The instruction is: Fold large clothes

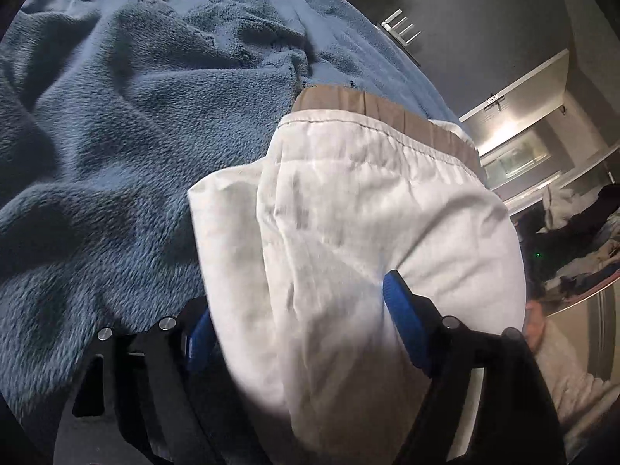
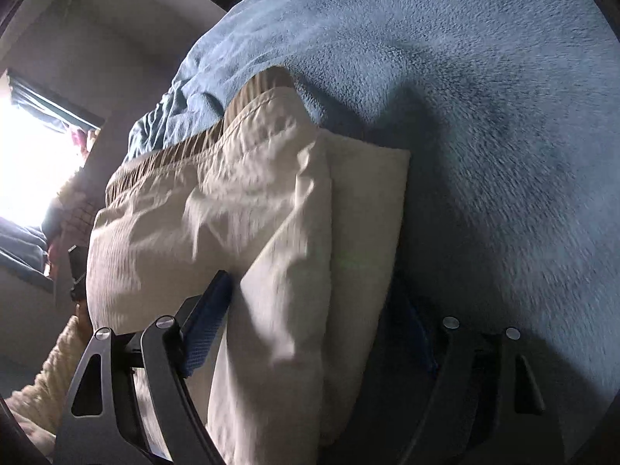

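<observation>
Cream trousers (image 1: 348,232) on blue blanket (image 1: 116,135), gripped by left gripper (image 1: 298,321) and right gripper (image 2: 310,310)

A rumpled blue fleece blanket (image 1: 116,135) covers the bed, its pile thick and creased. Past its edge stands a grey wall (image 1: 476,19) with a small metal rack (image 1: 401,31). A bright window (image 2: 35,162) with a dark curtain (image 2: 46,104) glows at one side.
</observation>
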Demonstrator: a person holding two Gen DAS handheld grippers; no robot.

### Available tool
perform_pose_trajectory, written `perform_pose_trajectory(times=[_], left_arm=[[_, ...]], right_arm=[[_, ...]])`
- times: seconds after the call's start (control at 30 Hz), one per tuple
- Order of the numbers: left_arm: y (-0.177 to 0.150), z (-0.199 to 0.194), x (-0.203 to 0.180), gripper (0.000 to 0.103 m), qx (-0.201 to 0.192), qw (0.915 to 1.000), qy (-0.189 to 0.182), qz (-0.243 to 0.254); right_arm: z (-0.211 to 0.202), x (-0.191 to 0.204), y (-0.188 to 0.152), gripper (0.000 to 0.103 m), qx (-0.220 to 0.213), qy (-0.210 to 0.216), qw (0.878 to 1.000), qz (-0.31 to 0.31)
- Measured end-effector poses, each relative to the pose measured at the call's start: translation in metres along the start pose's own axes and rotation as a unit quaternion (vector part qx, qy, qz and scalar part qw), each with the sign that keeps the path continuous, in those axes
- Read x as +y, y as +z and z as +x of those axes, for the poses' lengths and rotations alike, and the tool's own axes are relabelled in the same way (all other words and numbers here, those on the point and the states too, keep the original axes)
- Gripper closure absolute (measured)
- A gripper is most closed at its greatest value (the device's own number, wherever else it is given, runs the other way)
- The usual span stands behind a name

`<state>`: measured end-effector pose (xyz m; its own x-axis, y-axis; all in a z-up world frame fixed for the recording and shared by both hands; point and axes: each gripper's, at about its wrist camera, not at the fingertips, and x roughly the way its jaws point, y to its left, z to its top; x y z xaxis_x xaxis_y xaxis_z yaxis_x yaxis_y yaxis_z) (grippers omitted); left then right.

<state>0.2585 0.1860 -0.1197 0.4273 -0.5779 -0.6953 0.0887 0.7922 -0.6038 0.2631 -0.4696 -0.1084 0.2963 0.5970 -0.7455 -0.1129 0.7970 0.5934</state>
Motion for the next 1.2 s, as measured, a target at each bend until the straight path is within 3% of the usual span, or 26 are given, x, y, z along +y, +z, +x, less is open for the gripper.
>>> perform_pose_trajectory(times=[0.1, 0.2, 0.23, 0.3, 0.33, 0.4, 0.5, 0.67, 0.73, 0.83, 0.93, 1.0, 1.07, 1.13, 1.17, 1.2], left_arm=[[0.008, 0.010, 0.002, 0.025, -0.004, 1.0000, -0.007, -0.005], [0.011, 0.018, 0.000, 0.026, -0.008, 1.0000, -0.005, -0.003], [0.011, 0.016, -0.002, 0.032, -0.010, 0.9999, -0.007, 0.001], [0.009, 0.009, -0.009, 0.059, -0.021, 0.9995, -0.018, 0.013], [0.008, 0.004, -0.015, 0.066, -0.027, 0.9992, -0.017, 0.023], [0.003, -0.008, -0.030, 0.080, -0.046, 0.9978, -0.007, 0.048], [-0.004, -0.031, -0.048, 0.088, -0.081, 0.9943, -0.003, 0.070], [0.014, -0.069, -0.079, 0.088, -0.141, 0.9846, -0.006, 0.103], [0.032, -0.069, -0.082, 0.088, -0.162, 0.9817, -0.009, 0.100], [0.057, -0.055, -0.069, 0.087, -0.155, 0.9846, -0.003, 0.082], [0.069, -0.026, -0.044, 0.086, -0.107, 0.9908, 0.047, 0.069], [0.076, -0.005, -0.027, 0.078, -0.086, 0.9927, 0.064, 0.055], [0.080, 0.003, -0.018, 0.072, -0.083, 0.9931, 0.067, 0.049], [0.080, 0.002, -0.011, 0.057, -0.086, 0.9925, 0.077, 0.040], [0.078, -0.001, -0.008, 0.037, -0.097, 0.9890, 0.106, 0.035], [0.075, -0.008, -0.009, 0.021, -0.115, 0.9825, 0.143, 0.033]], right_arm=[[0.008, 0.003, 0.008, 0.033, -0.016, 0.016, 1.000, 0.004], [0.013, 0.006, 0.011, 0.063, -0.034, 0.035, 0.999, 0.012], [0.012, 0.010, 0.009, 0.072, -0.041, 0.046, 0.998, 0.010], [0.009, 0.025, 0.005, 0.081, -0.053, 0.031, 0.998, -0.020], [0.007, 0.031, 0.004, 0.085, -0.060, 0.025, 0.997, -0.031], [0.000, 0.046, -0.001, 0.089, -0.081, 0.006, 0.995, -0.055], [-0.019, 0.074, -0.010, 0.093, -0.123, -0.010, 0.987, -0.102], [-0.052, 0.116, -0.007, 0.094, -0.194, -0.014, 0.966, -0.168], [-0.055, 0.116, 0.011, 0.094, -0.213, 0.006, 0.965, -0.154], [-0.048, 0.109, 0.035, 0.094, -0.227, -0.003, 0.964, -0.136], [-0.009, 0.095, 0.065, 0.091, -0.193, -0.051, 0.974, -0.104], [0.013, 0.083, 0.076, 0.083, -0.168, -0.097, 0.977, -0.091], [0.029, 0.067, 0.082, 0.070, -0.158, -0.112, 0.979, -0.065], [0.034, 0.048, 0.083, 0.059, -0.155, -0.103, 0.982, -0.032], [0.032, 0.041, 0.082, 0.045, -0.156, -0.104, 0.982, -0.020], [0.025, 0.037, 0.080, 0.039, -0.168, -0.113, 0.979, -0.001]])
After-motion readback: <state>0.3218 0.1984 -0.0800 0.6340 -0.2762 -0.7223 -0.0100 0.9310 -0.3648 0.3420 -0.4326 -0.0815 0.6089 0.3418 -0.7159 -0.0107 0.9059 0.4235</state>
